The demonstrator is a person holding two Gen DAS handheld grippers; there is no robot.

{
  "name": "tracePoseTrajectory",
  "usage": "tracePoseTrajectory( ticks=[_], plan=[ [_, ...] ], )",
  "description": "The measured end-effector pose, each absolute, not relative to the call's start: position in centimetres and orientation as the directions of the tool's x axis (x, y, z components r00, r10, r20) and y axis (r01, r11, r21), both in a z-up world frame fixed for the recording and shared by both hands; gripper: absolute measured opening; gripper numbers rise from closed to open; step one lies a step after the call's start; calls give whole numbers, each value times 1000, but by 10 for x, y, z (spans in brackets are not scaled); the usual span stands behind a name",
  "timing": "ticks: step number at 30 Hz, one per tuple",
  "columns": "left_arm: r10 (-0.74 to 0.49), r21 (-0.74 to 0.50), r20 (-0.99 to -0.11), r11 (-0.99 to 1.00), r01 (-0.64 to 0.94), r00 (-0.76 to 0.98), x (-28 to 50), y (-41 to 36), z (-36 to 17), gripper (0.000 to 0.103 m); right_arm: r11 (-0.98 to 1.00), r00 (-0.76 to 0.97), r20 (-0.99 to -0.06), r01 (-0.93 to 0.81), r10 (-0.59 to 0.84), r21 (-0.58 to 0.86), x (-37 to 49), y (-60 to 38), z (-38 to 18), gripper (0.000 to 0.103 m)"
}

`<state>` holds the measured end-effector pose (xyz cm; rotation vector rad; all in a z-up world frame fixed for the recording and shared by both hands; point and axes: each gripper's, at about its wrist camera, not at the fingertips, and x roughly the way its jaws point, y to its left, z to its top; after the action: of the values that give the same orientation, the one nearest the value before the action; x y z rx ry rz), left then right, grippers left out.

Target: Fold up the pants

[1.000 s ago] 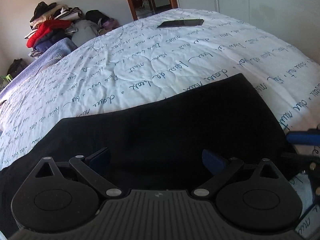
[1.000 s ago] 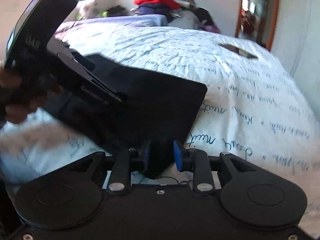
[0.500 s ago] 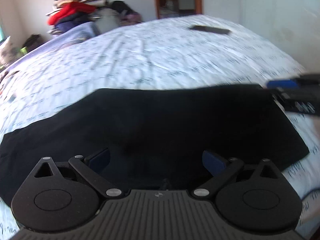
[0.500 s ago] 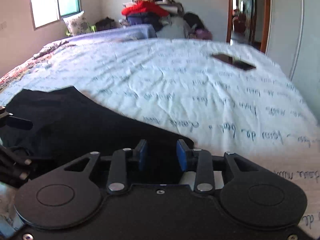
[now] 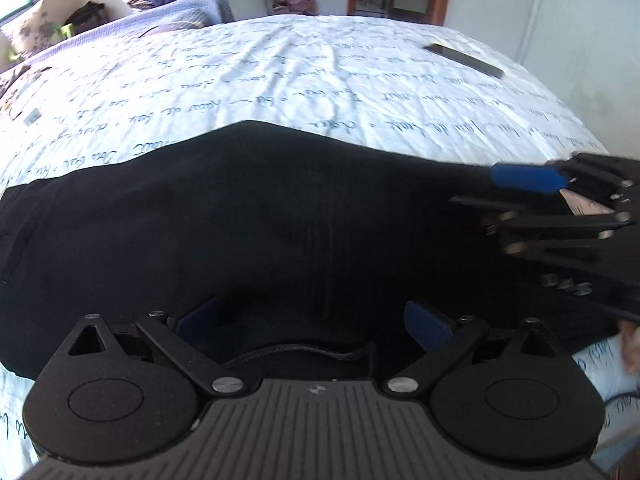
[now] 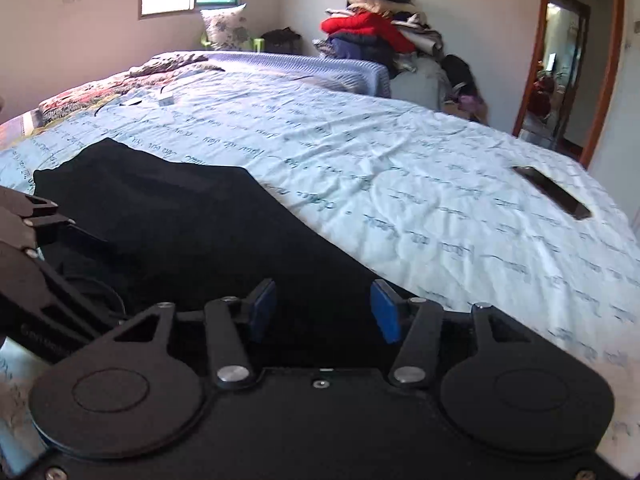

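Observation:
The black pants (image 5: 280,232) lie flat and folded on the white bedspread (image 5: 320,80), a long dark band across the near side of the bed; they also show in the right wrist view (image 6: 180,232). My left gripper (image 5: 316,320) is open and empty, low over the near edge of the pants. My right gripper (image 6: 324,308) is open and empty above the pants' right part. The right gripper shows at the right of the left wrist view (image 5: 560,216); the left gripper shows at the left edge of the right wrist view (image 6: 36,264).
A dark phone (image 5: 464,60) lies on the far right of the bed; it also shows in the right wrist view (image 6: 552,192). A pile of clothes (image 6: 376,36) stands behind the bed. A doorway (image 6: 568,60) is at the back right.
My right gripper has let go of the pants' end and opened. The pants were laid down flat on the bed. Both grippers swung round over the pants.

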<state>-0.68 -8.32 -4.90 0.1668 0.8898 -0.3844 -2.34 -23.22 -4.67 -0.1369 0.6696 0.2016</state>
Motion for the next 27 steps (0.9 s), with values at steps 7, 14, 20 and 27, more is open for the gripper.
tracePoseTrajectory(
  ticks=[7, 14, 20, 27],
  plan=[
    [-219, 36, -765, 924, 381, 605, -7, -84, -45, 100, 963, 755, -655, -198, 32, -181, -6, -215, -56, 53],
    [-210, 56, -753, 923, 380, 623, -4, -89, -46, 100, 968, 763, -645, -121, -50, -219, -56, -219, -45, 55],
    [-223, 50, -756, 918, 394, 616, -9, -91, -51, 100, 980, 738, -670, -64, -83, -191, -70, -225, -54, 55],
    [-297, -30, -749, 908, 418, 592, -17, -52, -37, 98, 972, 839, -538, -51, -83, -230, -87, -189, -13, 64]
  ],
)
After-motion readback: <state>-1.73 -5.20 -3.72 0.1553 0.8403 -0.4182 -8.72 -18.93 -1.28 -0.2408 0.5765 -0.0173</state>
